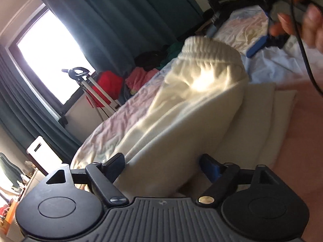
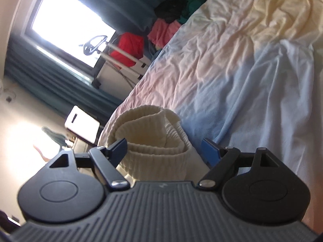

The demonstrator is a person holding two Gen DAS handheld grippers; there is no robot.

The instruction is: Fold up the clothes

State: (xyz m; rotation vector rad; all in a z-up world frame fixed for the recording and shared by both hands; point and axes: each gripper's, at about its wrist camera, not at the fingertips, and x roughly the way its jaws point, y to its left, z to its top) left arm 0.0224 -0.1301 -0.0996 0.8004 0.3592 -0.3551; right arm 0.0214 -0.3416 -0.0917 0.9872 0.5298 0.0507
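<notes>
Cream sweatpants (image 1: 191, 104) with a ribbed elastic waistband (image 1: 210, 48) lie on the bed. In the left wrist view my left gripper (image 1: 163, 166) has its fingers wide apart on either side of the cream cloth, not clamped. In the right wrist view my right gripper (image 2: 164, 150) is open too, with the ribbed waistband (image 2: 149, 129) bunched between its fingers. The right gripper also shows in the left wrist view (image 1: 260, 46), in a hand at the top right.
The bed has a crumpled pastel sheet (image 2: 242, 64). Folded cream cloth (image 1: 262, 109) lies beside the sweatpants. A pile of red, pink, green and black clothes (image 1: 141, 74) sits at the bed's far end. A window (image 1: 46, 56), teal curtains and a stand are behind.
</notes>
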